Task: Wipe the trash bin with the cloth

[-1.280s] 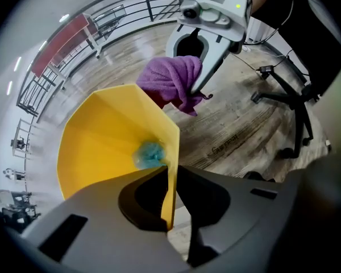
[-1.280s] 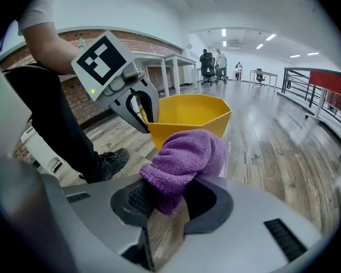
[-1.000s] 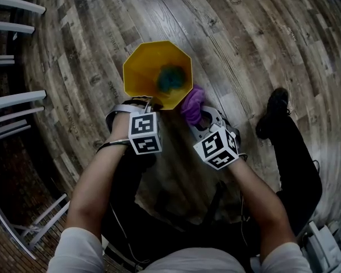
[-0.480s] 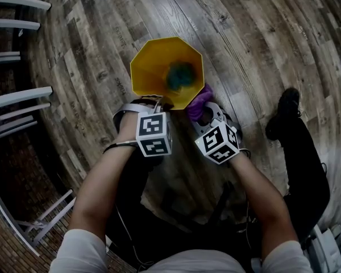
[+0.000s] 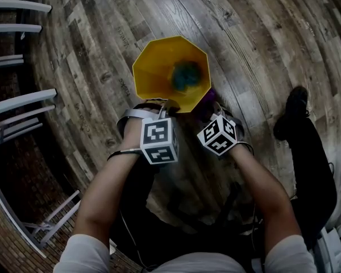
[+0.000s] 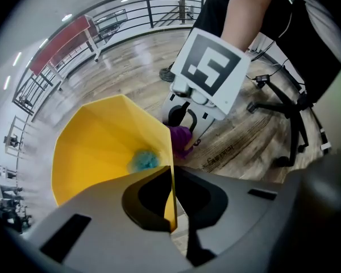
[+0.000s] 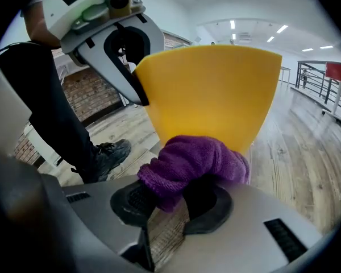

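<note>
A yellow octagonal trash bin (image 5: 159, 75) stands on the wood floor, with a blue-green lump (image 5: 186, 74) at its bottom. My left gripper (image 5: 164, 105) is shut on the bin's near rim (image 6: 171, 181), the thin yellow wall pinched between its jaws. My right gripper (image 5: 209, 111) is shut on a purple cloth (image 7: 196, 161), which is pressed against the bin's outer wall (image 7: 210, 92) low on its right side. From the head view only a sliver of cloth (image 5: 207, 98) shows beside the bin.
Wood-plank floor (image 5: 261, 38) all around the bin. White railing bars (image 5: 20, 101) run along the left. The person's black shoe (image 5: 295, 104) and dark trouser leg stand at the right. A black chair base (image 6: 290, 112) is behind the grippers.
Both grippers and the bin have shifted right and slightly away in the head view. The purple cloth has slid down along the bin's side, so less of it shows.
</note>
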